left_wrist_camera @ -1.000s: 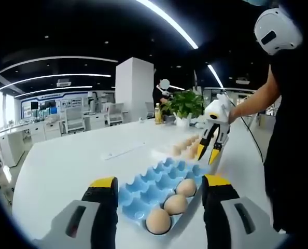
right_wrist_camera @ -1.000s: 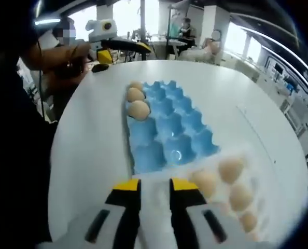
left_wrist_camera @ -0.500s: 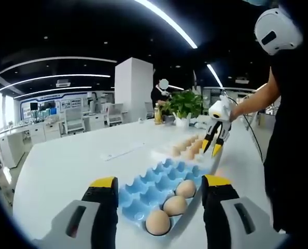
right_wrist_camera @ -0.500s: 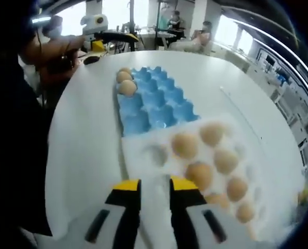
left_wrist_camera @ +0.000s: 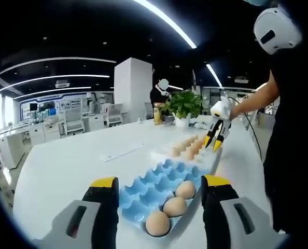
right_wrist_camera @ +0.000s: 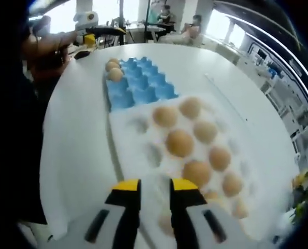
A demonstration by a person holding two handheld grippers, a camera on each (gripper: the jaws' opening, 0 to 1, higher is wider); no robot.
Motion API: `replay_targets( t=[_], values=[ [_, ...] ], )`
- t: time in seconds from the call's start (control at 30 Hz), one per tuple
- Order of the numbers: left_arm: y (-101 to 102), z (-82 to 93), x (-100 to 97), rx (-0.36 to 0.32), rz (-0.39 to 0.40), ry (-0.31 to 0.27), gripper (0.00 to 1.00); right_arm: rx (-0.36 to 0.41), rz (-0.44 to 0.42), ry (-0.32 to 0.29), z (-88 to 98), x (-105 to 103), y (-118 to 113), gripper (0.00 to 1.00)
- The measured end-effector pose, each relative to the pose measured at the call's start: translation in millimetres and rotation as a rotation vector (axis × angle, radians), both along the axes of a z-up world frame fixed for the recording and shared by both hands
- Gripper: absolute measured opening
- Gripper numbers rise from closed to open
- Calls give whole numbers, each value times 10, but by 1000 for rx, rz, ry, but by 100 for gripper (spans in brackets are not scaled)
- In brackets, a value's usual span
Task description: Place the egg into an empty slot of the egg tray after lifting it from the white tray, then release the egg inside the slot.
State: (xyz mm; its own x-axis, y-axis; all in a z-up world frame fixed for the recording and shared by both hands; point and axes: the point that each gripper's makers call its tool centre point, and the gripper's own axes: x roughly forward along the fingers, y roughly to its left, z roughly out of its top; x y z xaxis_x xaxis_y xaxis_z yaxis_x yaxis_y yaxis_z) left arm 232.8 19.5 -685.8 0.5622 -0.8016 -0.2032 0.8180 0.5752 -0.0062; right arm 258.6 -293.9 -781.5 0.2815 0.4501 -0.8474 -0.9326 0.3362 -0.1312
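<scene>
Right tongs (right_wrist_camera: 149, 193) narrowly parted, empty, above near edge of white tray (right_wrist_camera: 128, 136); eggs (right_wrist_camera: 180, 143) sit in its slots. Left tongs (left_wrist_camera: 162, 193) wide open, empty, over blue egg tray (left_wrist_camera: 143, 192) with three eggs (left_wrist_camera: 157, 223) along one side. Trays end to end on white table (left_wrist_camera: 66, 166).

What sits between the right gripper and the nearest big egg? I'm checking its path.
In the right gripper view, only bare white tray with empty slots lies between the right gripper and that egg.
</scene>
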Motion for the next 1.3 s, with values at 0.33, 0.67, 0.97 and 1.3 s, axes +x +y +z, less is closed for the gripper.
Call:
replay_targets(
  t=[0.33,0.67,0.97,1.3],
  values=[
    [-4,-3,-5,1,-1,-3,65,-35,-59,-26,71,43,-321,23],
    [563,-486,229,-11,-2,10,65,-76,-107,-11,35,75,-579,27],
    [738,-592,273,-11,2,10,65,-70,-111,79,-26,27,-522,26],
    [826,-634,308,-3,2,8,64,-101,-62,215,-96,37,-512,27]
  ],
)
